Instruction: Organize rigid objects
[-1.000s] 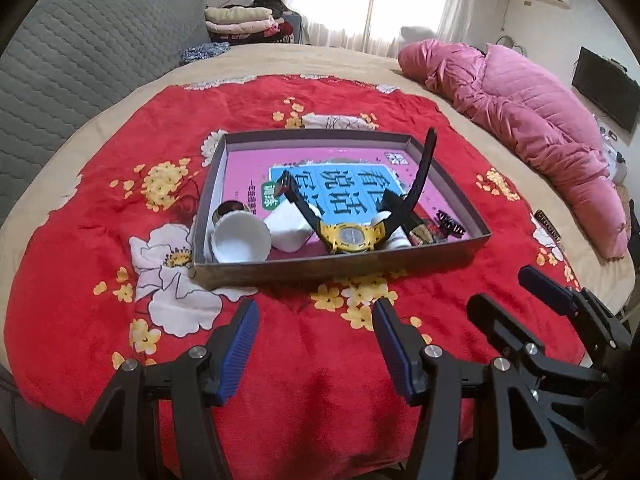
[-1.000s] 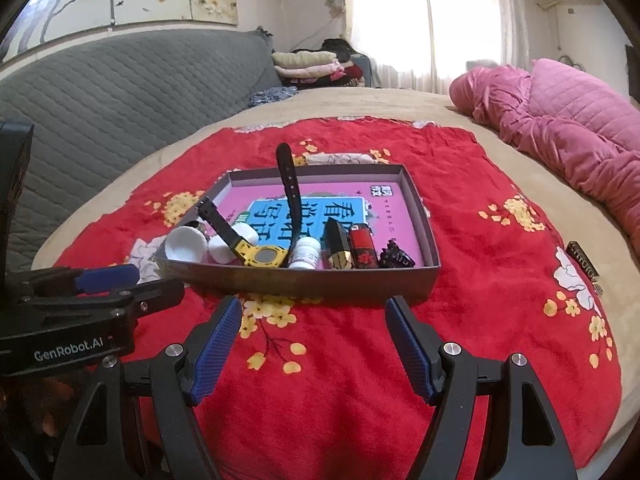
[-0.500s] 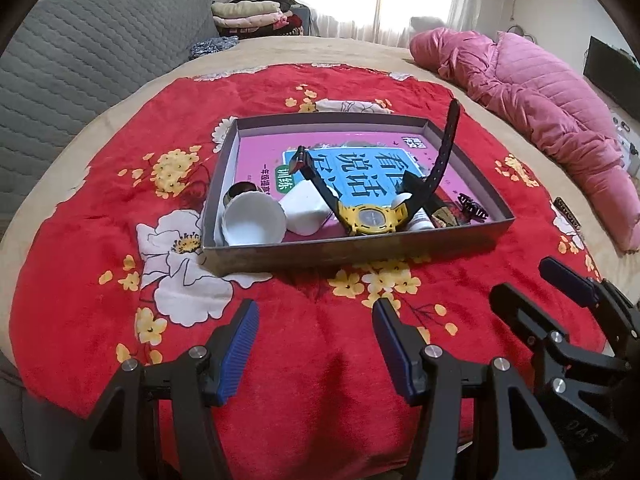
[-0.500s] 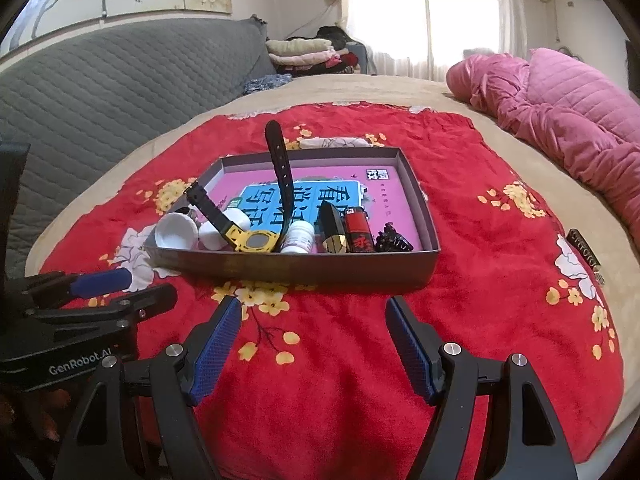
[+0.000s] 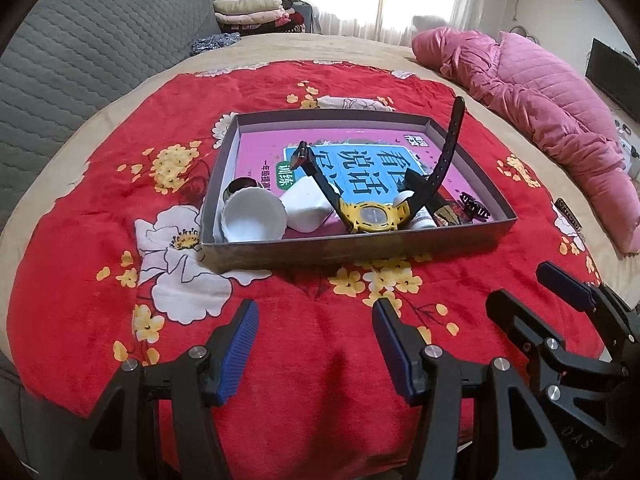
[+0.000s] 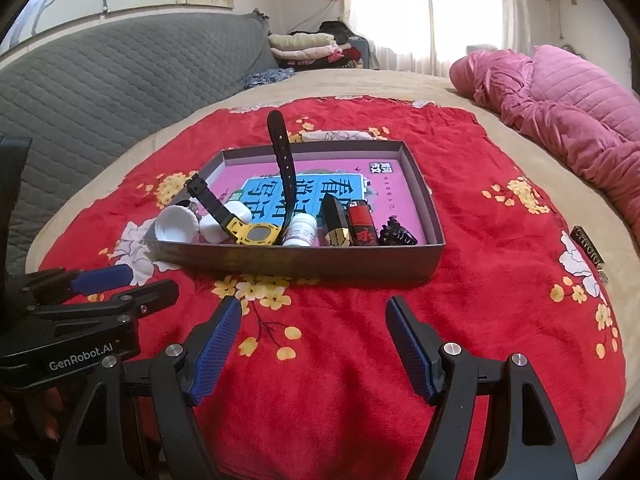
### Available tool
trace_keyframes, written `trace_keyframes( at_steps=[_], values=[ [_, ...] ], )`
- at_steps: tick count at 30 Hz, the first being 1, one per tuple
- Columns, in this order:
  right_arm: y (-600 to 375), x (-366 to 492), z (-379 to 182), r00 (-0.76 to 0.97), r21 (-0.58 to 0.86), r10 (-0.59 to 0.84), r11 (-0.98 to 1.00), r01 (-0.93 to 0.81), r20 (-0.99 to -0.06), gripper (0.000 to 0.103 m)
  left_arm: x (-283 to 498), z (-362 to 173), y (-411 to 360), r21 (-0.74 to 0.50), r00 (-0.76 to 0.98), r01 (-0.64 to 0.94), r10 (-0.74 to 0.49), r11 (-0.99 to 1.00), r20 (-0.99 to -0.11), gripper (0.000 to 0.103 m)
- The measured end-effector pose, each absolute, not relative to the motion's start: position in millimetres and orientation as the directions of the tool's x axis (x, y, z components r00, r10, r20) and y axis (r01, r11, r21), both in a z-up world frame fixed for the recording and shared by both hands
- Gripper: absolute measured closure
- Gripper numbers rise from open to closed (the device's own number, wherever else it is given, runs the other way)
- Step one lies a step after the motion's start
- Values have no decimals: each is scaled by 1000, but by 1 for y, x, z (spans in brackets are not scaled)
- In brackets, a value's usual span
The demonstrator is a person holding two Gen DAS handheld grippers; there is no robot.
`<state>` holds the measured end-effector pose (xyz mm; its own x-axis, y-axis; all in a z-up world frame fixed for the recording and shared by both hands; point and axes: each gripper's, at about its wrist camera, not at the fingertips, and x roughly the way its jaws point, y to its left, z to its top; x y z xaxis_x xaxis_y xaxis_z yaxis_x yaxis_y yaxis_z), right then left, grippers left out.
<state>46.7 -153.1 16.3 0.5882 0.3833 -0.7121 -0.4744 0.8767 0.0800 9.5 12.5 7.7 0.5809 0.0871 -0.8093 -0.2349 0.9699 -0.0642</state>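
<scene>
A grey box [image 5: 360,246] sits on a red blanket with flowers [image 5: 100,216] spread over a bed [image 6: 400,82]. All the small things lie inside the box, along its near wall.

From left to right in the left wrist view, there is a white cup [image 5: 254,220] lying on its side, then a white tub [image 5: 306,205] just beside it. Next comes a yellow watch [image 5: 372,217] with black straps; one strap stands up tall and leans toward the far right. A small white bottle [image 6: 301,233] is just right of the watch. After that come a black and gold tube [image 6: 335,224], a red lighter [image 6: 362,227] and a black hair clip [image 6: 396,234], side by side at the right end. The bottom of the box has a pink and blue picture with big letters.

The left hand-held gripper [image 5: 314,342] hangs over the blanket, near the box. Its blue fingers are wide apart with nothing between them. The right hand-held gripper [image 6: 314,340] is the same: wide apart, nothing in it, close to the near wall of the box.

A pink quilt [image 5: 552,120] lies far right on the bed. Folded clothes [image 6: 304,50] are stacked at the far end.
</scene>
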Motion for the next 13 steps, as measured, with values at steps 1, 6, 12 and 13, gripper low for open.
trace_keyframes(
  at_steps=[1,6,12,13],
  values=[
    [-153,46,16,589,80,384,877,-475,-711,27,9,7,13,-63,580,-236,88,970,-810,45],
    [-154,47,16,589,82,383,878,-472,-711,27,10,6,11,-60,573,-231,85,971,-815,45],
    [-155,47,16,589,87,381,881,-465,-712,27,11,3,11,-80,566,-220,61,972,-822,45],
    [-156,47,16,589,87,381,881,-465,-712,27,11,2,11,-83,562,-219,56,972,-825,45]
  ],
)
